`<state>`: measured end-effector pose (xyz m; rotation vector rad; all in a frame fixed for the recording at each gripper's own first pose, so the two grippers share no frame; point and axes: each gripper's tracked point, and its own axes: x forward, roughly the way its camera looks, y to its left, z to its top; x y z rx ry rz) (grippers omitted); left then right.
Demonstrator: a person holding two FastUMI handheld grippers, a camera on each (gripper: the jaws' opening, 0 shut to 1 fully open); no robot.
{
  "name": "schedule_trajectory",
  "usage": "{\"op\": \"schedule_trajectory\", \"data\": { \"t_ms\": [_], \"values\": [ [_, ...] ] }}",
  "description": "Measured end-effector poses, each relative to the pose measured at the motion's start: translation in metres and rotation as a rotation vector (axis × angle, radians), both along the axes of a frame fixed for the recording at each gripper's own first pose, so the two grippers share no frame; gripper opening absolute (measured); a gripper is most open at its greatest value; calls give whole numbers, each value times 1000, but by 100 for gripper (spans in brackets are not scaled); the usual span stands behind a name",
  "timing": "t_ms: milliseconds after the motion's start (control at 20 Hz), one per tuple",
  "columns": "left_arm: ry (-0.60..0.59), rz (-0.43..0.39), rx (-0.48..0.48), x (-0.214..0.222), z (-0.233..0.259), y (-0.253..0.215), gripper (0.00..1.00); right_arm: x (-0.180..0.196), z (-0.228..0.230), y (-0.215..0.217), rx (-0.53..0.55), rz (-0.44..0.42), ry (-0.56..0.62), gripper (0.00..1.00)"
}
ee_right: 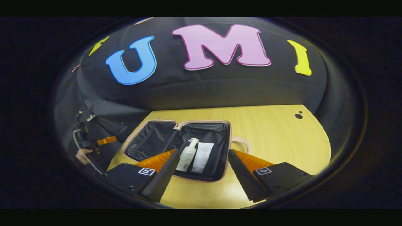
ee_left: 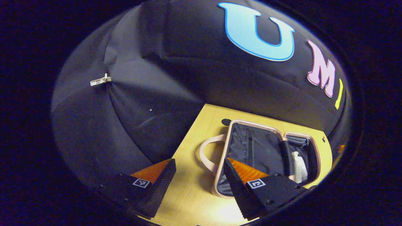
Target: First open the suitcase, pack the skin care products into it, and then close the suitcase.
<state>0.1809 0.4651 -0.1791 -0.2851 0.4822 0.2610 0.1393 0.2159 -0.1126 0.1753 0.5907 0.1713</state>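
A light wooden table (ee_right: 270,135) is set in a booth w/ black cloth walls. On it a pale pink suitcase (ee_right: 179,124) lies fully opened, both halves flat, dark lining shown inside.

In the right gripper view, two skin care items are seen in the half nearer the handle (ee_right: 241,144): a white pump bottle (ee_right: 187,155) and a white tube (ee_right: 201,157), laid side by side, touching or nearly so. The other half (ee_right: 150,138) looks bare apart from its lining. The right gripper (ee_right: 201,175) is held above the table's near edge in front of the case, jaws spread apart, nothing between them. At the far left, the left gripper (ee_right: 84,142) is seen w/ a hand (ee_right: 82,155) on it, off the table's side.

In the left gripper view, the suitcase (ee_left: 251,147) is seen from its handle end, the handle (ee_left: 209,153) pointing toward the camera; the pump bottle (ee_left: 300,166) is partly seen in the far half. The left gripper (ee_left: 198,182) is released too, fingers wide, nothing gripped, one finger (ee_left: 238,185) overlapping the case's near rim in the picture; contact can't be told.
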Motion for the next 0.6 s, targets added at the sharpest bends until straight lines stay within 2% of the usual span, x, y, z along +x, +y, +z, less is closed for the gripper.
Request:
{"op": "schedule_trajectory", "data": {
  "t_ms": [100, 200, 250, 300, 350, 400, 450, 500, 550, 600],
  "values": [
    [44, -11, -88, 31, -24, 5, 96, -13, 8, -14, 9, -15, -16, 98],
    [157, 5, -189, 63, -65, 16, 95, -36, 10, -37, 15, -46, -9, 98],
    [188, -2, -200, 71, -76, 16, 95, -50, 3, -49, 21, -69, 12, 89],
    [219, -18, -201, 78, -87, 13, 93, -61, -8, -62, 10, -88, 41, 98],
    [239, -31, -194, 82, -93, 12, 96, -70, -13, -72, 2, -106, 60, 98],
    [256, -42, -172, 83, -94, 11, 85, -77, -20, -78, 12, -120, 85, 98],
    [249, -64, -142, 87, -91, 12, 79, -85, -24, -79, 43, -131, 111, 98],
    [260, -97, -127, 92, -94, 9, 77, -92, -26, -81, 68, -144, 135, 89],
    [286, -115, -116, 90, -96, 6, 66, -93, -30, -84, 73, -151, 144, 98],
    [286, -122, -117, 94, -95, 0, 55, -93, -32, -88, 62, -150, 143, 98]
  ]
}}
